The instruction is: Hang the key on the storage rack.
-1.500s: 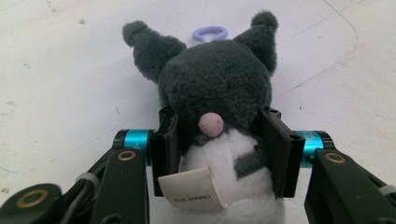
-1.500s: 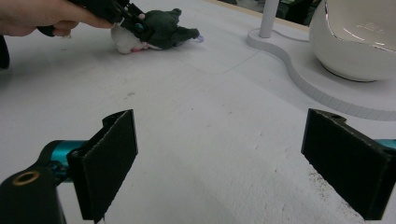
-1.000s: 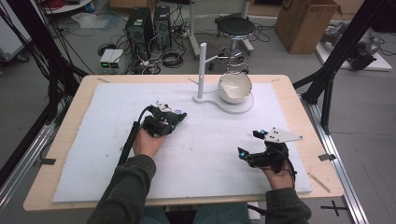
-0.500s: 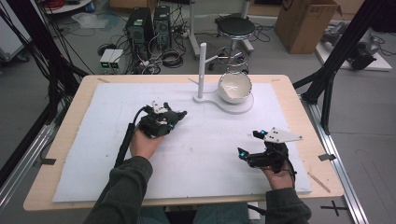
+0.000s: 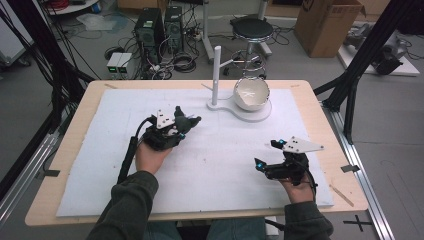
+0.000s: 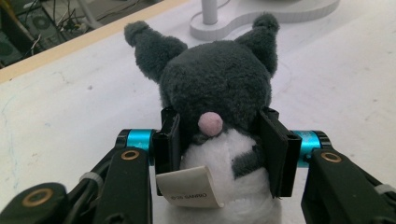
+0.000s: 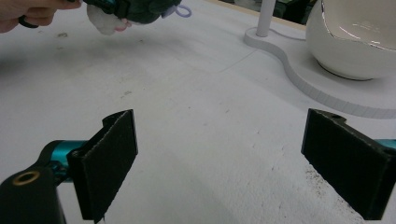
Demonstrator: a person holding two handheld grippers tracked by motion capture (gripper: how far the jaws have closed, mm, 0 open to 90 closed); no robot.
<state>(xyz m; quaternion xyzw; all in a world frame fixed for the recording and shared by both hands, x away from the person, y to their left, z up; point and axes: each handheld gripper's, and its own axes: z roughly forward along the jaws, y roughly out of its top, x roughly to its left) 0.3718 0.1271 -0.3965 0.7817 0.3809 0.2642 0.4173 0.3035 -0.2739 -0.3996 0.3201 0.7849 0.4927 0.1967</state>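
A dark grey plush toy [image 6: 212, 88] with a white belly, a pink tail and a paper tag sits between the pads of my left gripper [image 6: 219, 144], which is shut on its body. In the high view the left gripper [image 5: 187, 124] holds the plush toy [image 5: 184, 121] over the white mat, left of centre. The right gripper view catches the plush toy [image 7: 140, 9] at its top left, held off the mat. My right gripper [image 5: 267, 154] rests low at the mat's right front, open, jaws wide apart with nothing between them [image 7: 219, 158].
A white bowl [image 5: 251, 93] sits on a white stand base [image 5: 250, 116] with an upright post [image 5: 216, 75] at the back of the mat [image 5: 215, 165]. In the right gripper view the bowl [image 7: 359, 32] is ahead and to the right. Cables and boxes lie on the floor behind.
The left gripper with the plush toy has shifted slightly toward the back right. The right gripper has stayed in place, open.
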